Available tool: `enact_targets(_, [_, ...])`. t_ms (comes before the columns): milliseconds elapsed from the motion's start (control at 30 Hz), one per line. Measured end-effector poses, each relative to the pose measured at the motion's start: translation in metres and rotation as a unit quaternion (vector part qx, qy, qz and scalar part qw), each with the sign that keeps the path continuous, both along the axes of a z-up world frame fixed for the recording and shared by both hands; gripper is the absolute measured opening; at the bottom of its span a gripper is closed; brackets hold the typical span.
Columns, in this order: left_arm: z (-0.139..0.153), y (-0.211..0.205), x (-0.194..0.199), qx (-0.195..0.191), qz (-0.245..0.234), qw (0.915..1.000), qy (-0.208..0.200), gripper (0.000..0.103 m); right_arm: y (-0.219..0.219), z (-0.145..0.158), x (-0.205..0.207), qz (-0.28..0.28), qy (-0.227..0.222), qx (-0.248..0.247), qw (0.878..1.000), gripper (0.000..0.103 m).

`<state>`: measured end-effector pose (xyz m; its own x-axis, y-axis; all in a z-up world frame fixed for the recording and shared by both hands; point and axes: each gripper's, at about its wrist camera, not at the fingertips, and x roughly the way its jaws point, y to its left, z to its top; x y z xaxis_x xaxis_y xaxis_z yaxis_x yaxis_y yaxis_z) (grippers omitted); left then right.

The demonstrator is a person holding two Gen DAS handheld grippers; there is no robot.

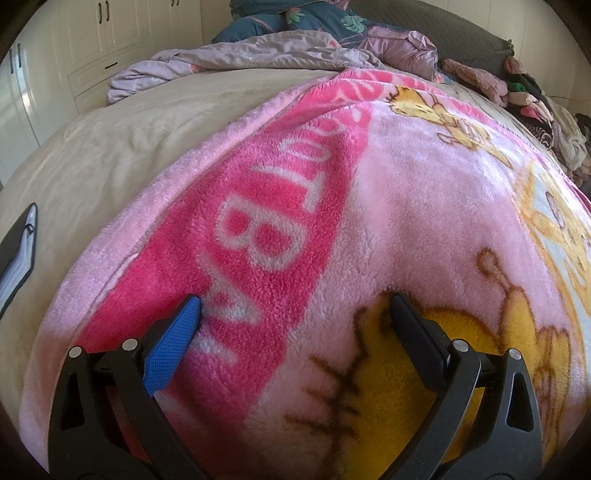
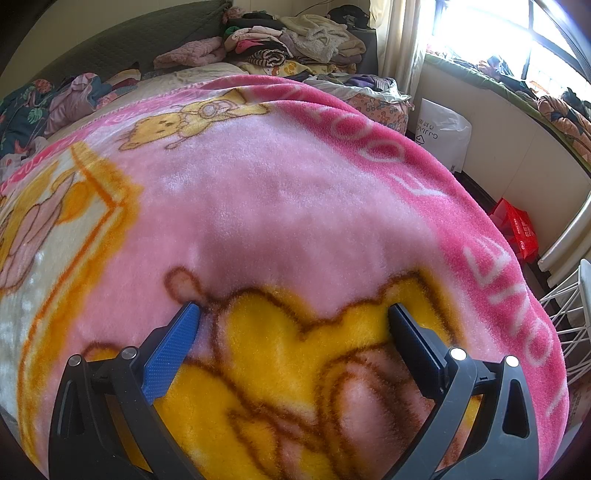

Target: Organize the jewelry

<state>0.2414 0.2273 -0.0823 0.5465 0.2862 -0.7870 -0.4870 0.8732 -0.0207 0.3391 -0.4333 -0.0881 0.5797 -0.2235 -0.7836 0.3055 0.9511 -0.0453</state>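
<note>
No jewelry shows in either view. My left gripper [image 1: 295, 301] is open and empty, close above a pink fleece blanket [image 1: 388, 206] with cartoon bears that lies on the bed. My right gripper [image 2: 293, 308] is also open and empty, close above the same blanket [image 2: 295, 192], over a yellow bear print. A flat black case with a pale inside [image 1: 16, 254] lies on the beige sheet at the far left of the left wrist view; what it holds cannot be made out.
A beige sheet [image 1: 122, 147] covers the bed left of the blanket. Crumpled bedding [image 1: 258, 48] and piles of clothes [image 2: 295, 40] lie at the far end. White cupboards [image 1: 103, 40] stand on the left. A window [image 2: 517, 33], white bag [image 2: 443, 129], red bag [image 2: 517, 229] and wire rack [image 2: 569, 306] are on the right.
</note>
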Motion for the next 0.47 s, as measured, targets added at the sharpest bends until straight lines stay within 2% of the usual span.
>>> enact_targets(467, [0.0007,-0.0002,-0.0042,0.001,0.0,1.0,0.0,0.092,0.0006,0.0001,0.0004,0.0,0.0,0.0,1.0,0.098])
